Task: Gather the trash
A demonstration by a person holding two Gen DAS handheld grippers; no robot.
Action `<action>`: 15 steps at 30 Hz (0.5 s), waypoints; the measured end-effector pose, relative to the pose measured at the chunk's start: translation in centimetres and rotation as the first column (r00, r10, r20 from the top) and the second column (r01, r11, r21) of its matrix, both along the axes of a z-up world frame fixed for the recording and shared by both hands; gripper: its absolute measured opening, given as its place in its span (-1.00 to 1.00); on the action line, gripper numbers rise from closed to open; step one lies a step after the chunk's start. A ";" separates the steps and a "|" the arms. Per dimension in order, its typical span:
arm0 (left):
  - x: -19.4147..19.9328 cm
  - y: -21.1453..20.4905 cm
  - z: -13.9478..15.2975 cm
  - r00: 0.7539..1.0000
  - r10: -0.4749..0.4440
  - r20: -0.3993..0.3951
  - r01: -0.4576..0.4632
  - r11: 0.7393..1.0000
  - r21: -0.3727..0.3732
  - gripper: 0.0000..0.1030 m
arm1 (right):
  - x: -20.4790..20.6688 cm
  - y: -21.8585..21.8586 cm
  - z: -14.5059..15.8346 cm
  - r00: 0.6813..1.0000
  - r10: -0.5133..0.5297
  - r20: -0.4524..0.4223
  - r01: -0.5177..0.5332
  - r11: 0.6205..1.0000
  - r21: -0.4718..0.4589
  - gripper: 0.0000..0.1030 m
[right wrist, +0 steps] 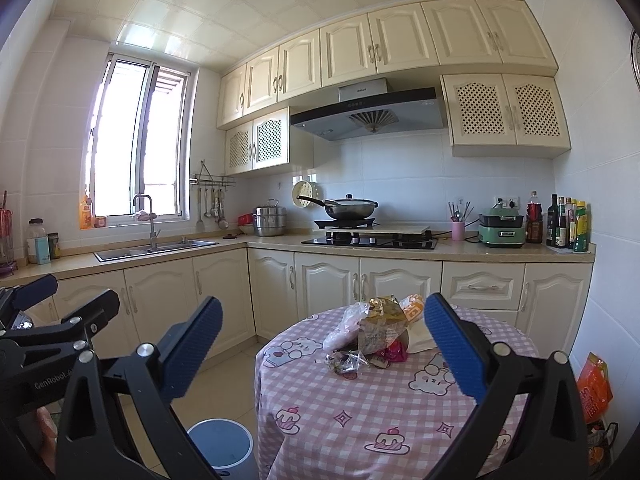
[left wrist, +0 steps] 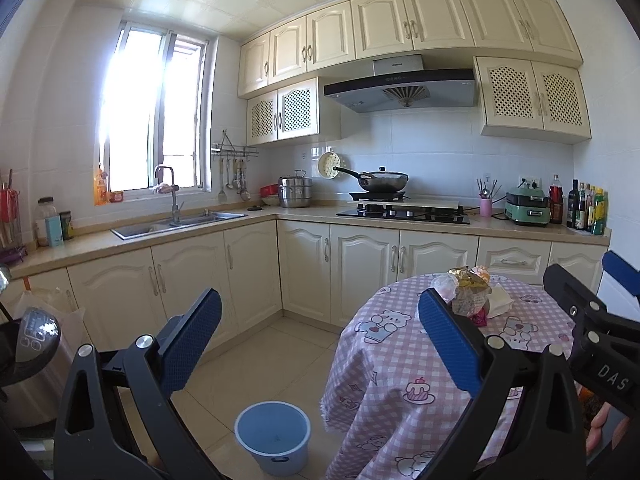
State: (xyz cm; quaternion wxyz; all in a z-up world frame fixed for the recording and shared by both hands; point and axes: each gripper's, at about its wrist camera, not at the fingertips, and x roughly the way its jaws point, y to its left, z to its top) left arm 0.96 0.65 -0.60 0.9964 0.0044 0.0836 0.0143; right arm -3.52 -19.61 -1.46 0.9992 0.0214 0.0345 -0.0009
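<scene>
On the round table [right wrist: 392,420] with the pink checked cloth, ahead of you and a little to the right, sits the trash pile [right wrist: 372,340]: crumpled wrappers, a gold foil bag, clear plastic and a white napkin, heaped around the middle of the tabletop toward its far side. The blue bucket [left wrist: 273,436] stands on the floor just left of the table's near edge, low between your two tools, and looks to be where the trash belongs.

Your right gripper [right wrist: 320,356] is spread wide with nothing in it, and the pile lies straight ahead between its blue pads, beyond the tips. Your left gripper [left wrist: 320,340] is likewise released and empty, aimed more at the floor gap left of the table, so the pile shows past its right-hand finger [left wrist: 448,340]. I judge the right one the nearer and better lined up for a first pick.

The heap has no clear long axis; the small foil scrap [right wrist: 346,362] at its near left edge sits apart enough to take alone. You have open cloth on the near side to come in low. Mind the near table edge under you, and the other tool close on your left when you swing toward the bucket; the floor there is otherwise free
</scene>
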 end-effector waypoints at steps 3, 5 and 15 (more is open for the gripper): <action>0.2 0.1 0.0 1.000 -0.005 -0.014 0.005 1.000 -0.013 0.85 | 0.1 -0.1 0.1 1.000 0.001 -0.001 -0.001 1.000 0.000 0.91; 0.2 0.0 -0.1 1.000 -0.022 -0.016 0.022 1.000 -0.012 0.85 | 0.0 0.0 0.0 1.000 0.000 -0.002 0.000 1.000 0.001 0.91; 0.0 -0.9 -0.3 0.999 -0.032 -0.003 0.032 0.999 0.027 0.85 | 0.1 0.0 0.1 1.000 -0.001 -0.002 0.001 1.000 0.002 0.91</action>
